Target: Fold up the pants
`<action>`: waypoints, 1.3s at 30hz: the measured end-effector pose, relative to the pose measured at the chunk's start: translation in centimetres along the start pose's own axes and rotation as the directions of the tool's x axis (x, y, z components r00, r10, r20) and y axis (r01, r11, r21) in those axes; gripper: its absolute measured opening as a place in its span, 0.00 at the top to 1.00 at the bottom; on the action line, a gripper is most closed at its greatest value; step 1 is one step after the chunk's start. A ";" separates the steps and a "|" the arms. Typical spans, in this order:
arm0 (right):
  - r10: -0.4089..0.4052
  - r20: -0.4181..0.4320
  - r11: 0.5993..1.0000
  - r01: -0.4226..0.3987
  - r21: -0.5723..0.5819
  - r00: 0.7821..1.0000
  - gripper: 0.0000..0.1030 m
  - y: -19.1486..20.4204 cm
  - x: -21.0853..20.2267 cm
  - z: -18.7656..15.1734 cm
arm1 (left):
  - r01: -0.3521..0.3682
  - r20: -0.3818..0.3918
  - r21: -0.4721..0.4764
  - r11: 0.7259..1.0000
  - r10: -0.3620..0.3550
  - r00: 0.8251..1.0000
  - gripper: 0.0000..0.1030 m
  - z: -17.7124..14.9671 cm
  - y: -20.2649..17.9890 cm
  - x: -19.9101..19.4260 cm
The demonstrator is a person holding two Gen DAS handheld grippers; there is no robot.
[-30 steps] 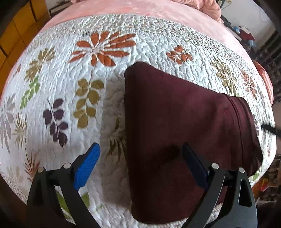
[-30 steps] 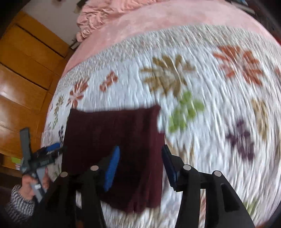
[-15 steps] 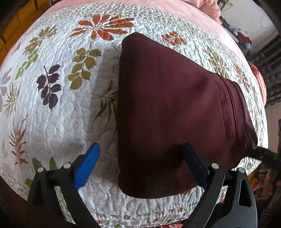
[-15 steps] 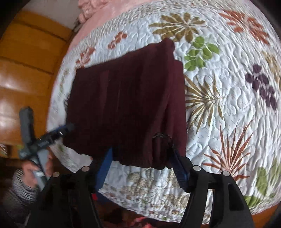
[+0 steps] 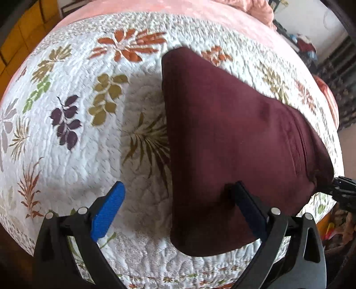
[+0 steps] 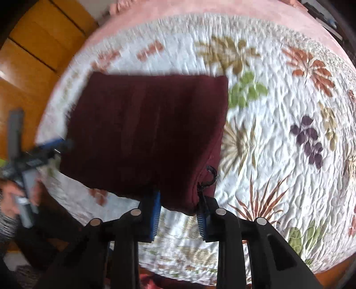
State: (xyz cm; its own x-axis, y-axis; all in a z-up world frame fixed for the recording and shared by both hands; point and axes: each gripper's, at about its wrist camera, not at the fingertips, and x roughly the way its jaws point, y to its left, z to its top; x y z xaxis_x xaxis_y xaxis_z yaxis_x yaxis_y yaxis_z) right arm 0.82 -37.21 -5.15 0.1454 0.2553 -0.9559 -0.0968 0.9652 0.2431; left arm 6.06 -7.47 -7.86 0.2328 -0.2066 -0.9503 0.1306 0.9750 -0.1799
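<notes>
Folded maroon pants (image 5: 233, 137) lie flat on a leaf-print quilt (image 5: 89, 111). My left gripper (image 5: 178, 206) stands wide open above the pants' near left edge. Its right finger (image 5: 249, 209) hangs over the cloth and its left one over bare quilt. In the right wrist view the pants (image 6: 144, 133) reach down to my right gripper (image 6: 178, 211). Its jaws are closing, and the pads press on the pants' near right corner, just below a black drawstring loop (image 6: 210, 175). The left gripper (image 6: 33, 155) shows blurred at the pants' left side, held by a hand (image 6: 11, 195).
The quilt covers a bed with a pink blanket (image 5: 211, 15) at the far end. Wooden cabinet doors (image 6: 33, 55) stand beside the bed. The bed's near edge (image 6: 189, 273) runs just below the right gripper. Clutter (image 5: 307, 46) sits at the far right.
Both grippers have come to the pants' near edge. The right jaws, wider half a second ago, have narrowed onto the near right corner. The left jaws have stayed wide open.
</notes>
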 end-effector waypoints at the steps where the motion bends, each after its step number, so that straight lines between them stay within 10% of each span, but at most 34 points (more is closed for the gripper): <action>1: -0.006 -0.005 1.000 0.006 -0.007 1.000 0.71 0.2 0.5 -0.2 | -0.007 -0.005 0.004 1.000 0.008 1.000 0.05 0.0 0.0 0.4; 7: 0.017 0.012 1.000 -0.017 -0.026 1.000 0.52 0.4 -0.3 -0.4 | -0.013 0.000 -0.003 1.000 0.013 1.000 0.03 0.8 0.7 0.1; 15: 0.059 0.172 0.998 -0.054 -0.032 0.983 0.52 0.7 -4.8 0.3 | -0.059 0.189 0.178 0.982 0.024 0.982 0.04 0.2 -3.2 -4.0; 26: 0.015 0.039 0.999 -0.013 -0.041 0.999 0.54 1.5 0.2 0.1 | 0.054 -0.019 0.062 0.997 -0.053 0.998 0.03 -1.0 -1.0 1.9; 39: 0.141 0.178 0.986 -0.154 0.059 0.974 0.45 -1.0 -3.8 0.9 | -0.032 0.104 0.148 0.988 0.016 0.994 0.04 -0.8 -2.6 -2.4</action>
State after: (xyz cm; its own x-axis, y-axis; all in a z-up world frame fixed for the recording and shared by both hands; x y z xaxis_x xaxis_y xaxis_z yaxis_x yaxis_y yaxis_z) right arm 1.26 -39.13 -1.62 0.3028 0.3951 -0.8673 -0.0593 0.9160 0.3967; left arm 4.37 -9.42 -5.35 0.3334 -0.1981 -0.9217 0.2645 0.9581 -0.1103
